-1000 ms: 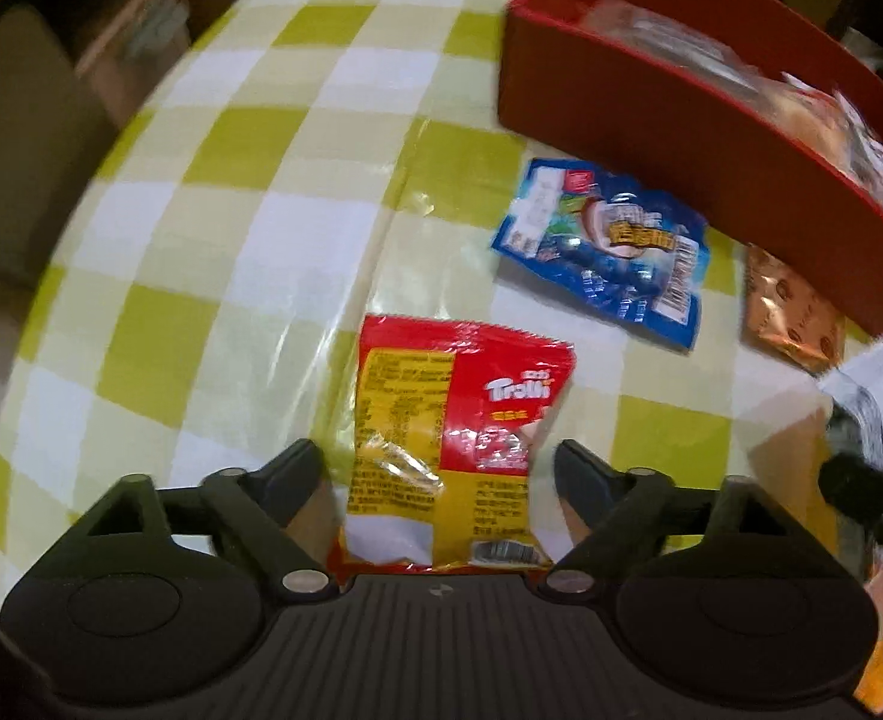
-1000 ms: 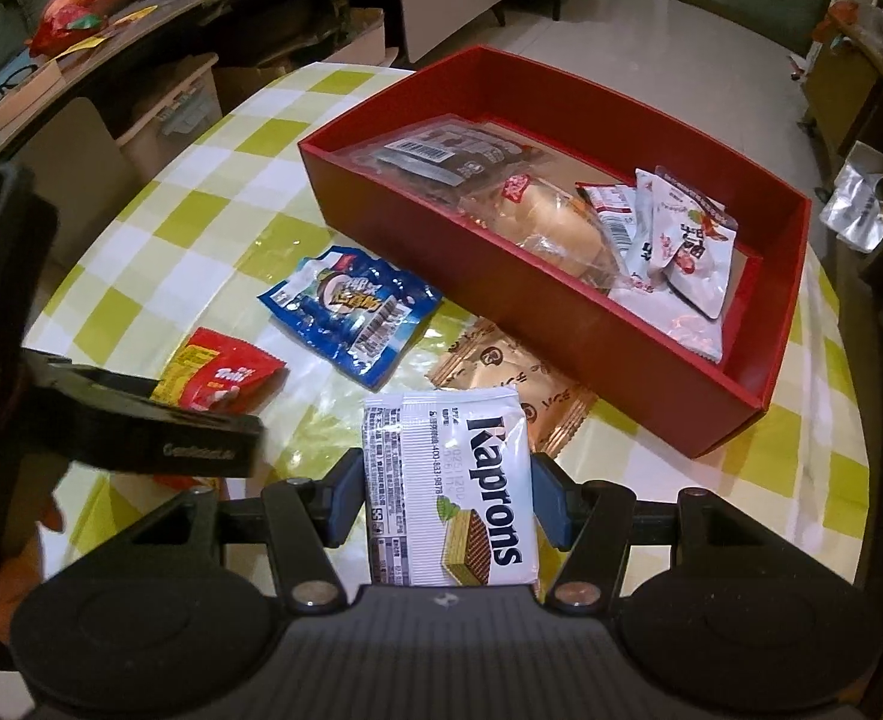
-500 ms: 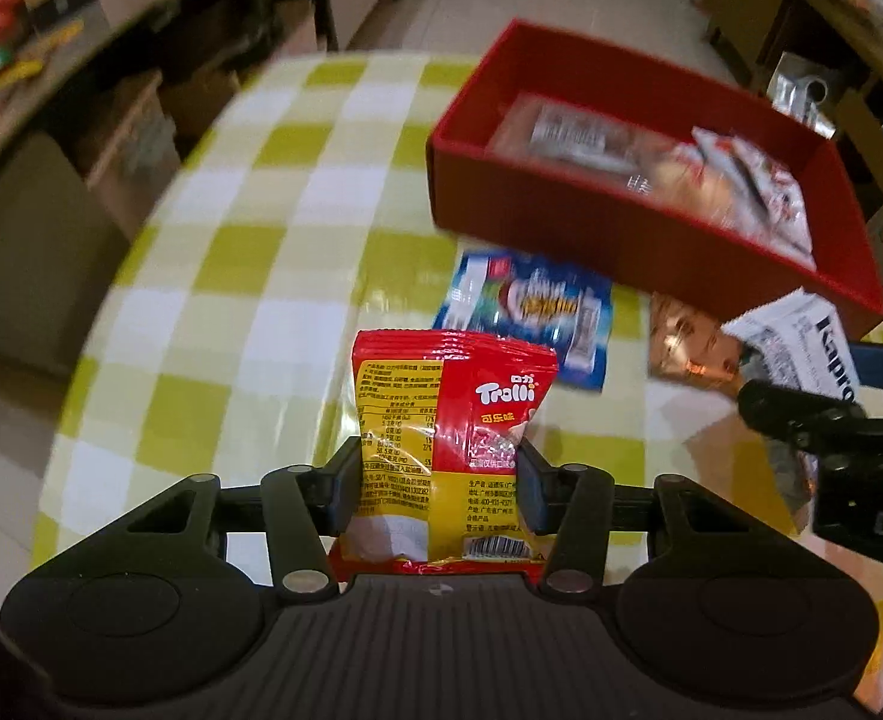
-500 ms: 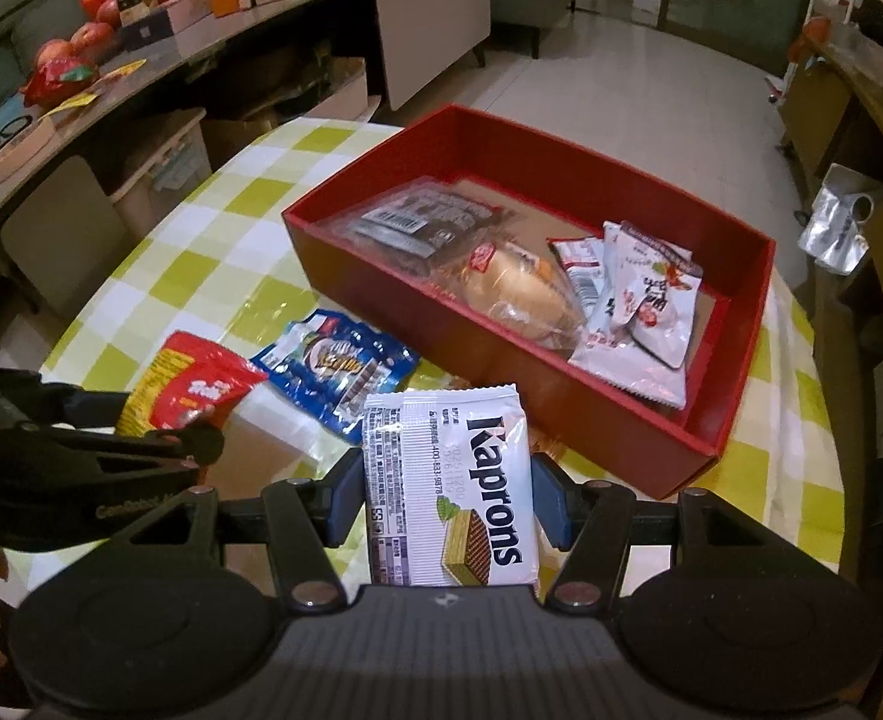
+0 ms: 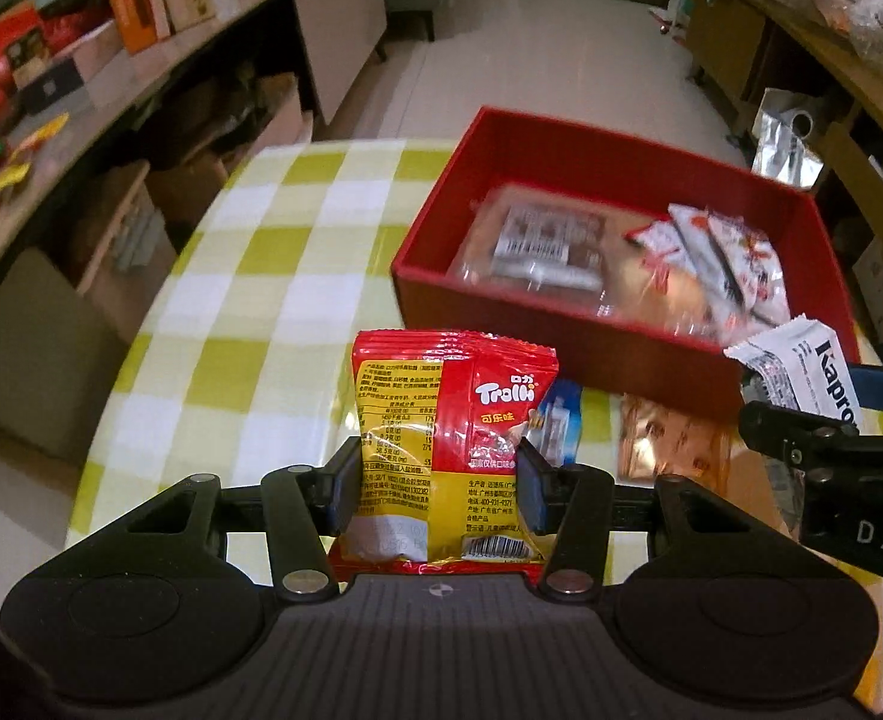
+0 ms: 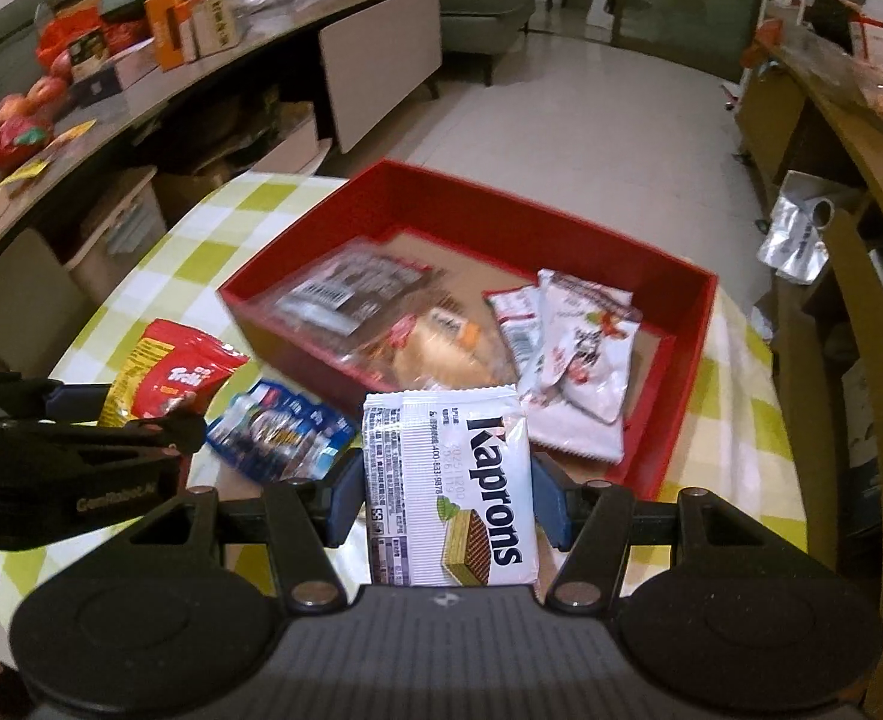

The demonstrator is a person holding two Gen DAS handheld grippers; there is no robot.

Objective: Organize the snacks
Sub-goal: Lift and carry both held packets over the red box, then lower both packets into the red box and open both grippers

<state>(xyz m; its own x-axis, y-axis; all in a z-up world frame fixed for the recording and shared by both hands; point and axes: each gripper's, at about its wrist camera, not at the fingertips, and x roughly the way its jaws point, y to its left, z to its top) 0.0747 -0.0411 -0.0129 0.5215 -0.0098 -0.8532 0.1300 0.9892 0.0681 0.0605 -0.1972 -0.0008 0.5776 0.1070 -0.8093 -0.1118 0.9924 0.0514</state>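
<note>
My left gripper [image 5: 438, 489] is shut on a red and yellow Trolli gummy bag [image 5: 450, 414], held upright above the checked table. In the right wrist view the same Trolli bag [image 6: 168, 375] shows at the left, pinched in the left gripper [image 6: 159, 420]. My right gripper [image 6: 447, 501] is shut on a white Kaprons wafer pack [image 6: 447, 480], also lifted; the Kaprons pack [image 5: 807, 378] appears at the right of the left wrist view. Ahead stands the red box [image 5: 429, 228] [image 6: 690, 354] with several snack packs inside.
A blue snack bag [image 6: 279, 435] and a copper-brown packet [image 5: 669, 444] lie on the yellow-checked tablecloth [image 5: 249, 276] before the box. Shelving with boxes and fruit runs along the left [image 6: 141, 60]. A wooden counter [image 6: 849, 138] stands right, tiled floor beyond.
The left gripper's jaws closed on the Trolli bag and lifted it off the table. Both grippers rose with their packs, bringing the red box and room into fuller view.
</note>
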